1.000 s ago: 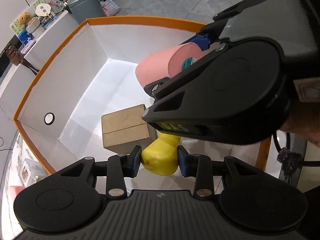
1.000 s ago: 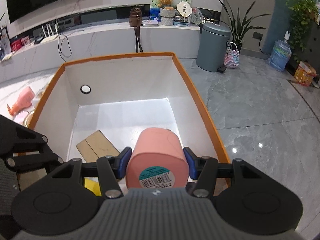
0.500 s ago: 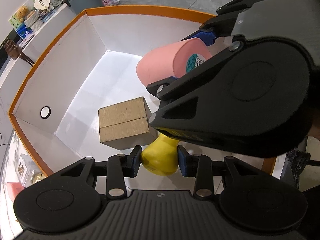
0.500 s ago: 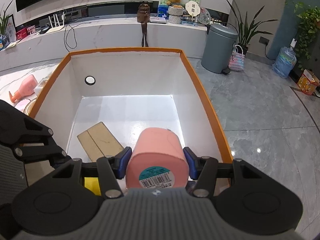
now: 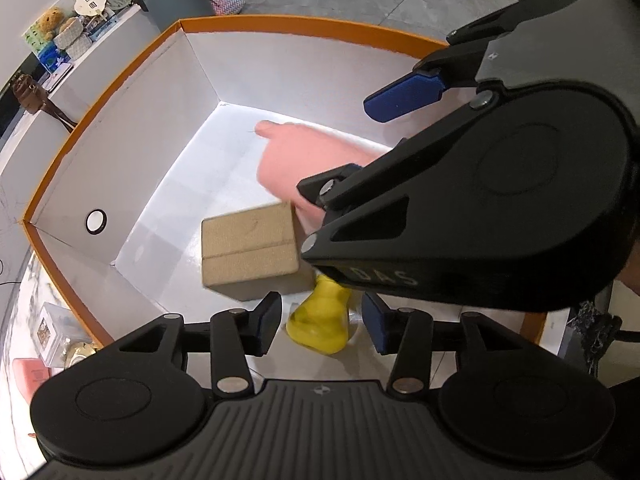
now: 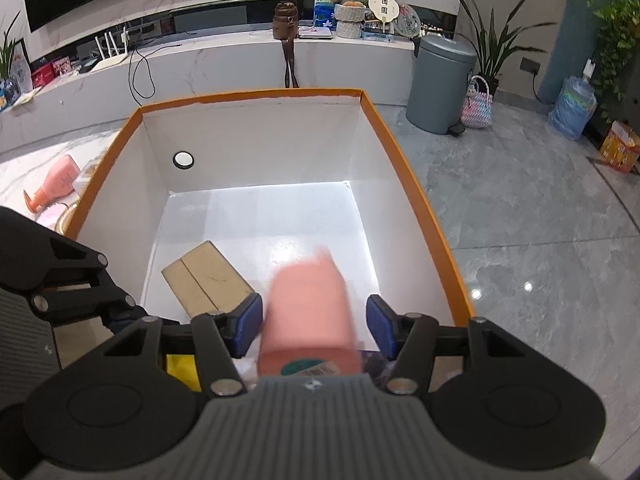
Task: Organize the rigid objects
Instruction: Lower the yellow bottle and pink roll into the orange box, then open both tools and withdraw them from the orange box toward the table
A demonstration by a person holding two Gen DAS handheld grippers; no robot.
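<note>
An orange-rimmed white box holds a brown cardboard box. My left gripper is open over the box; a yellow bottle sits loose between its pads, near the box floor. My right gripper is open too. The pink cylinder is blurred, free of the pads, dropping into the box beside the cardboard box. The right gripper's body fills the right of the left wrist view.
Outside the box on the left lie a pink bottle and small items. A grey bin and a counter with a brown bag stand behind. Grey tiled floor lies to the right.
Both grippers opened. The pink cylinder left the right gripper and is falling into the box. The yellow bottle was released from the left gripper's pads.
</note>
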